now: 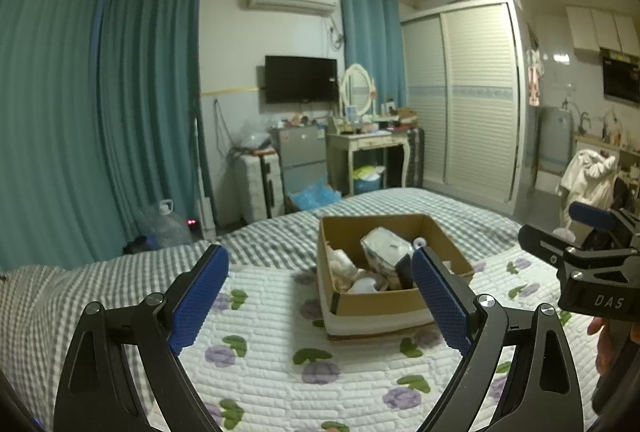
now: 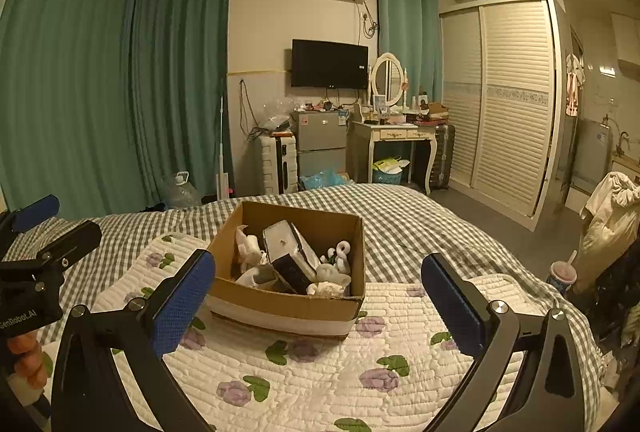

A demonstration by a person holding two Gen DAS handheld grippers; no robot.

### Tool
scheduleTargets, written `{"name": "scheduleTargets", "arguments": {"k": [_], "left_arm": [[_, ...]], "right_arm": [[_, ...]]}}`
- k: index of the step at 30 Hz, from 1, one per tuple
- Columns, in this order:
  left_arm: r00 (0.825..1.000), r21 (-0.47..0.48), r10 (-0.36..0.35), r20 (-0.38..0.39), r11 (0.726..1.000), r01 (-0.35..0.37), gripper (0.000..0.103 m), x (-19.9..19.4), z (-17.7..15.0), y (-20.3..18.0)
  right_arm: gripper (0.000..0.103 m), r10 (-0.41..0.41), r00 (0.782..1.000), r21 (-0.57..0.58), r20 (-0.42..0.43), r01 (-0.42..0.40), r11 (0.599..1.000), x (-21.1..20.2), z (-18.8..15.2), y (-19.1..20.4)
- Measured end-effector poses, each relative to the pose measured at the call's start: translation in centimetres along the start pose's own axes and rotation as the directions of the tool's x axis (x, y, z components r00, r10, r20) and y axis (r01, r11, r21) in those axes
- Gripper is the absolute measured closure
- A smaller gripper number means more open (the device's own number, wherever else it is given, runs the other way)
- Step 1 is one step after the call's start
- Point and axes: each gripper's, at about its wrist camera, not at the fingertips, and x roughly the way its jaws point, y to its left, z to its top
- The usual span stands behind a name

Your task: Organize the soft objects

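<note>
Hovering above the floral quilt (image 2: 304, 388), left tongs (image 1: 320, 284) and right tongs (image 2: 318, 292) both gape empty; cardboard box (image 2: 288, 306) holds soft items.

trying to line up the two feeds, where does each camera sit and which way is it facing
Left wrist: on the left gripper, looking along its open fingers across the quilt at the cardboard box; the right gripper and some fingers show at the right edge.
Right wrist: on the right gripper, open, facing the same cardboard box; the left gripper shows at the left edge.
Shared: the box on the bed, the TV and the wardrobe.
</note>
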Motion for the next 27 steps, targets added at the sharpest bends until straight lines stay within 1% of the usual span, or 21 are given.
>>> {"name": "scheduleTargets", "arguments": {"k": [6,27], "left_arm": [[1.0,0.009,0.012,-0.004,1.0,-0.012,0.009,0.07,-0.18,-0.09],[1.0,-0.001,0.011,-0.011,1.0,-0.011,0.009,0.2,-0.43,-0.3]], "right_arm": [[0.0,0.007,1.0,-0.004,-0.008,-0.007,1.0,0.0,-0.1,0.27],[0.0,0.011,1.0,-0.005,-0.02,-0.011,1.0,-0.02,-0.21,0.57]]}}
